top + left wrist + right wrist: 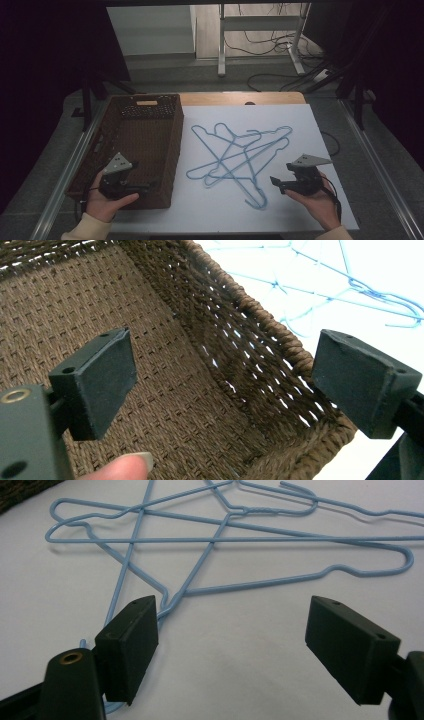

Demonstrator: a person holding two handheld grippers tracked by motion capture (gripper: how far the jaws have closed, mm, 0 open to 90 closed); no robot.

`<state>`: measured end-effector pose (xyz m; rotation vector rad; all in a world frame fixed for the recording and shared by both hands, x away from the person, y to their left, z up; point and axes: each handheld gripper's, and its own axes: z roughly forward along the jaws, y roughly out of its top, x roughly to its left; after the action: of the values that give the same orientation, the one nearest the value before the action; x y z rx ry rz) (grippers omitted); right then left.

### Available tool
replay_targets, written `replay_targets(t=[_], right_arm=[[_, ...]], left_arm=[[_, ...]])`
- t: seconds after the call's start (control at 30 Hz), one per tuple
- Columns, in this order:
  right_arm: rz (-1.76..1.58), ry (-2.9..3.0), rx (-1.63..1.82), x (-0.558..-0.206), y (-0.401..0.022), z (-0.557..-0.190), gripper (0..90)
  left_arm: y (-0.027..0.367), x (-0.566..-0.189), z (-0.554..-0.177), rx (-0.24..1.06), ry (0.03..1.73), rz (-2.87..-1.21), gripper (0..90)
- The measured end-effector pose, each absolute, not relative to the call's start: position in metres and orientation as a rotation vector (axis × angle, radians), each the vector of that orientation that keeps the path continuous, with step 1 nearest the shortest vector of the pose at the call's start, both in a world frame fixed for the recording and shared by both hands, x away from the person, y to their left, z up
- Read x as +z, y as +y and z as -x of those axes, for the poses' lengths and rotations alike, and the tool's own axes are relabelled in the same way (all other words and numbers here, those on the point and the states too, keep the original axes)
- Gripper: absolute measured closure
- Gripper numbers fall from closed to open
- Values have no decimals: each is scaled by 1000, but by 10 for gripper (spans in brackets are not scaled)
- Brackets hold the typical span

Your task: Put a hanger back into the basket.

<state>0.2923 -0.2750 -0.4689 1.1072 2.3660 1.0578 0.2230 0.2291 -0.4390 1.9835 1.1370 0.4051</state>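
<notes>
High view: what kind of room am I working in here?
Probably a lab or recording workspace, not a home: a white work table stands on grey carpet, loose cables trail across the floor, and a bare metal stand rises behind it.

The left hand (102,200) comes in from the bottom edge with a pale sleeve cuff (86,229) at the wrist, holding the left gripper (150,186) over the near end of the brown woven basket (167,150), jaws wide apart and pointing toward the basket's right wall. A fingertip (125,467) shows below them in the left gripper view. The right hand (317,202) holds the right gripper (274,183) well to the right of the basket, jaws spread wide, aimed back toward it, low over the table.
</notes>
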Motion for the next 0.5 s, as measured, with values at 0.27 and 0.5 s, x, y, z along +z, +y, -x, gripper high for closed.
replay_targets(t=[0.27, 0.5], right_arm=[[-1111, 2369, 1032, -468, -273, -293, 227], [-1110, 2387, 1021, -468, -268, -297, 245]], left_arm=[[230, -438, -221, 409, 1141, -1981, 117], [230, -437, -220, 410, 1142, -1976, 119]])
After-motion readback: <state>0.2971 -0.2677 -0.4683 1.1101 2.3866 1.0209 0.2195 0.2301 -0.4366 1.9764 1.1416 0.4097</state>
